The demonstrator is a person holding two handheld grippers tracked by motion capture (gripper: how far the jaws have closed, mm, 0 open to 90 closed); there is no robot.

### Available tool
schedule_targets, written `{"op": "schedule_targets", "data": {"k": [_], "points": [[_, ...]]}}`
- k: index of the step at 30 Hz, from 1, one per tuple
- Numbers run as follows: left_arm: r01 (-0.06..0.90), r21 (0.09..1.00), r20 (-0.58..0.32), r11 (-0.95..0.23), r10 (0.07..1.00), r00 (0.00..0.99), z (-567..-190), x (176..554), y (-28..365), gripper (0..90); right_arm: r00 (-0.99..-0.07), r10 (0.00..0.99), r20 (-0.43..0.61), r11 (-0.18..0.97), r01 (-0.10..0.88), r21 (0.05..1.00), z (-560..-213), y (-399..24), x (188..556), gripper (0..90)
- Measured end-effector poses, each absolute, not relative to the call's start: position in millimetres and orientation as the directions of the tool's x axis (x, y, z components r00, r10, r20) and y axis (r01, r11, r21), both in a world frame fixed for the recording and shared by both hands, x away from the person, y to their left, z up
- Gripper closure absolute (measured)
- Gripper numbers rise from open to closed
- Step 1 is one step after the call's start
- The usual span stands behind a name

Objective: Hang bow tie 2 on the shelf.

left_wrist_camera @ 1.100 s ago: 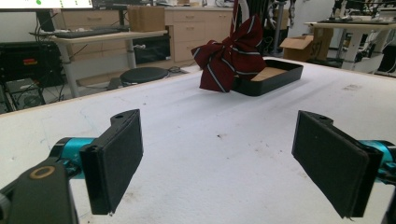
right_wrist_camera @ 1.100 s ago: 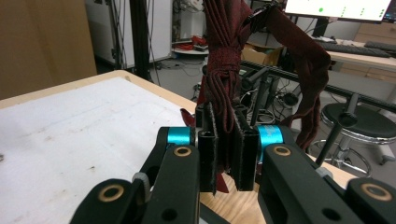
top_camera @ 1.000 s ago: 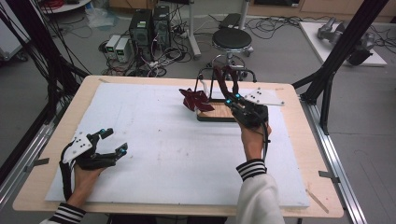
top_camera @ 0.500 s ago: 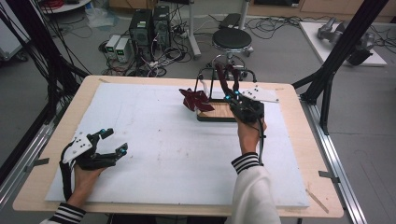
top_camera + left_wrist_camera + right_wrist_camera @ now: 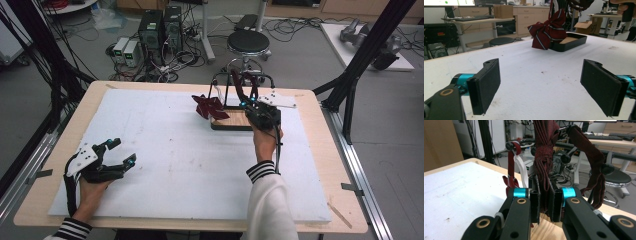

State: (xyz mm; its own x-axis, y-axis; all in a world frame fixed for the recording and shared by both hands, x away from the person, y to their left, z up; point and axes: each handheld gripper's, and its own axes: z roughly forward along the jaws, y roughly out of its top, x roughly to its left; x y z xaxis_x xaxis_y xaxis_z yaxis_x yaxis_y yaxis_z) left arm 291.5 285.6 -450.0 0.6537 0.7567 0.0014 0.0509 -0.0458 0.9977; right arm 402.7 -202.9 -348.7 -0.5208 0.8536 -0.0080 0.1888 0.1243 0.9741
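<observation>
Over the last second the right claw (image 5: 543, 206) has advanced to the rack (image 5: 243, 80) and now clamps a dark red tie (image 5: 544, 167) hanging directly ahead. Removal probably follows. Left claw (image 5: 544, 87): apart, resting on the tabletop (image 5: 165, 165).

Dark red tie (image 5: 545, 157): top cut off by the frame edge in the right gripper view, lower end hidden between the right gripper (image 5: 545, 205) jaws. Black rack (image 5: 243, 80) behind the tray (image 5: 231, 121): hooks too small to tell in the high view. Right gripper's rear body cut off at the bottom edge. Person's arms cut off below the sleeves (image 5: 262, 172).
</observation>
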Motion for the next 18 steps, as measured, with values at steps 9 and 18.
{"op": "schedule_targets", "data": {"k": [9,18], "points": [[0.034,0.999,0.002,-0.031,0.767,0.641,-451.9,289.4,287.0,16.8,-0.521,0.853,0.013,0.119,0.219,0.968,-356.4,-202.1,410.8,83.0],[0.014,1.0,0.003,-0.016,0.763,0.646,-452.9,286.7,289.6,16.6,-0.517,0.855,0.026,0.116,0.24,0.964,-362.7,-203.9,417.0,82.8]]}}
